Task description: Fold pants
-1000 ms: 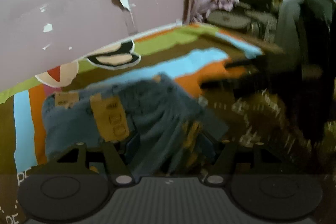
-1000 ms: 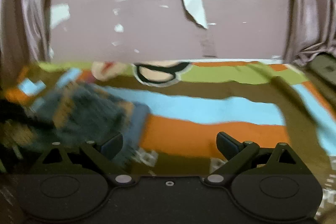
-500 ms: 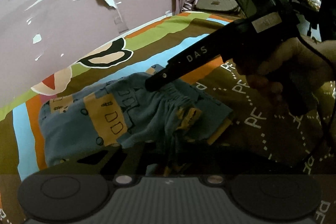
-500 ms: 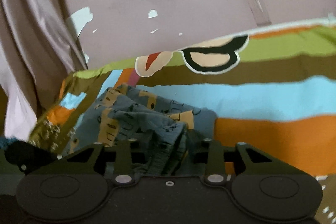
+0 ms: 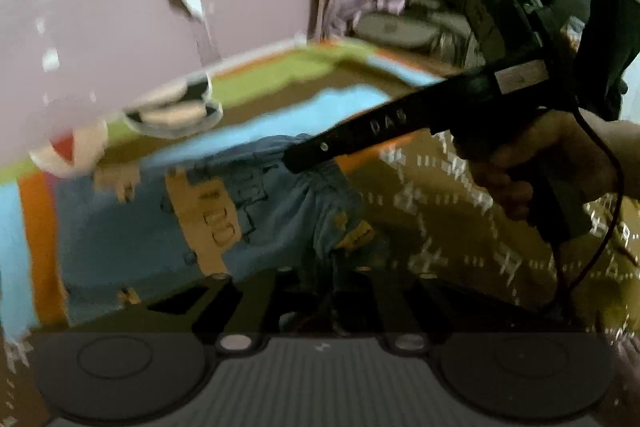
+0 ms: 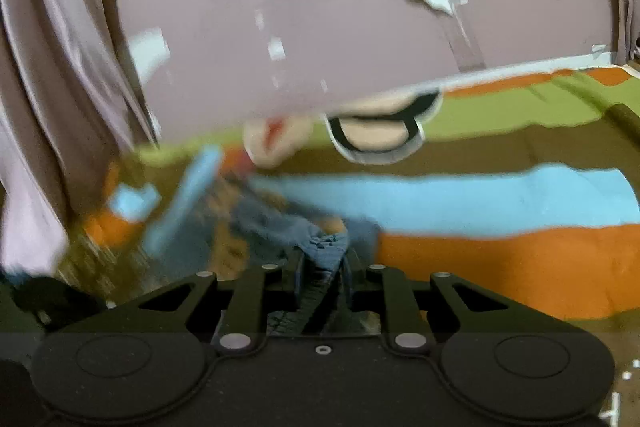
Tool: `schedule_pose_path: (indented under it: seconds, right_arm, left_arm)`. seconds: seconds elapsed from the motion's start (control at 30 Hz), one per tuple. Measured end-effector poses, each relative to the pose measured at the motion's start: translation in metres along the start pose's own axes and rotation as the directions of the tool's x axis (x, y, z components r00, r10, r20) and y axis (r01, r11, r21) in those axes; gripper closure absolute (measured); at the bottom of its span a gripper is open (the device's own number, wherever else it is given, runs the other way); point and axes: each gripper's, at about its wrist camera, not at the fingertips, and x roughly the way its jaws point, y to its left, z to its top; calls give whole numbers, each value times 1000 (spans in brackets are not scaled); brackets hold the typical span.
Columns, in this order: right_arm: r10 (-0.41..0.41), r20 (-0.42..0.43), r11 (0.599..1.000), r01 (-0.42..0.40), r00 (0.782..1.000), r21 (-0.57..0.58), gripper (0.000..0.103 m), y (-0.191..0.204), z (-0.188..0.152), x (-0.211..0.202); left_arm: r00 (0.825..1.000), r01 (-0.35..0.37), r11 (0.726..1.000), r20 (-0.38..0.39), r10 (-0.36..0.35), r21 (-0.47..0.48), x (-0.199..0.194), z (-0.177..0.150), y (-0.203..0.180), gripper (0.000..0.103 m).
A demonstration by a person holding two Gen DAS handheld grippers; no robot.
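Lay bunched crosswise on the striped bedsheet (image 5: 280, 107) below a peeling wall (image 6: 360, 39), pants (image 5: 280, 211) pinched in both slightly opening grippers, left gripper (image 5: 324, 291), right gripper (image 6: 320, 267).

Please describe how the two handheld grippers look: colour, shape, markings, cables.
Both are matte black. The right gripper has a long tapered body with pale letters "DAS", a light label, a pistol-style handle and a thin dark cable. The left gripper shows angular linkage bars, silver pivot pins and two round discs.

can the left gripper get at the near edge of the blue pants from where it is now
Probably yes: the left gripper already has the near edge of the blue pants bunched between its jaws, which are easing open. Nothing sits in between; the right gripper works the far edge.
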Motion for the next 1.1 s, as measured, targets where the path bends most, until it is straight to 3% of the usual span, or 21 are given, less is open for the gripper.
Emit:
schedule_pose_path:
  seconds: [0.07,0.13,0.17,0.2,0.27,0.33,0.43,0.5,0.57,0.63,0.77,0.93,1.1]
  right_arm:
    - [-43,4,998,43,999,-37,62,4,-10,3]
    - [-67,43,995,70,997,-76,50,9,-13,-4]
    - [-86,67,991,92,994,-100,39,12,-13,-8]
    - [-101,91,986,112,991,-127,36,17,-11,-12]
    - [-112,130,972,136,985,-189,36,27,-9,-17]
    - [-99,150,961,134,984,-243,32,38,-8,-18]
    - [-79,117,935,114,990,-336,24,57,-14,-10]
    - [-108,88,905,134,990,-404,23,67,-25,-4]
    - [-154,83,870,175,985,-461,20,69,-39,0]
    - [-160,95,874,185,983,-448,17,64,-45,-7]
    - [-146,148,895,194,978,-402,13,57,-37,-23]
    - [-123,167,870,187,978,-455,11,66,-16,-17]
    - [-68,131,844,127,989,-521,9,78,1,2]
  left_arm:
    - [1000,5,999,-23,-6,-43,1,-7,7,86]
    - [1000,18,996,-7,-19,-92,-10,-12,16,64]
    - [1000,13,993,16,-11,-113,-19,-14,21,49]
    - [999,4,991,49,3,-134,-29,-16,26,46]
    - [995,-35,982,83,51,-185,-41,-18,38,46]
    - [986,-116,956,86,143,-268,-47,-20,53,46]
    - [964,-244,904,10,264,-351,-43,-31,71,46]
    - [956,-287,891,-47,290,-350,-38,-42,76,47]
    - [946,-320,905,-36,323,-281,-39,-48,69,47]
    - [940,-338,913,-35,340,-229,-39,-49,62,45]
    - [950,-308,909,-41,309,-280,-46,-47,65,35]
    - [950,-309,885,-66,305,-350,-51,-42,66,30]
    - [944,-320,850,-70,321,-418,-54,-35,76,14]
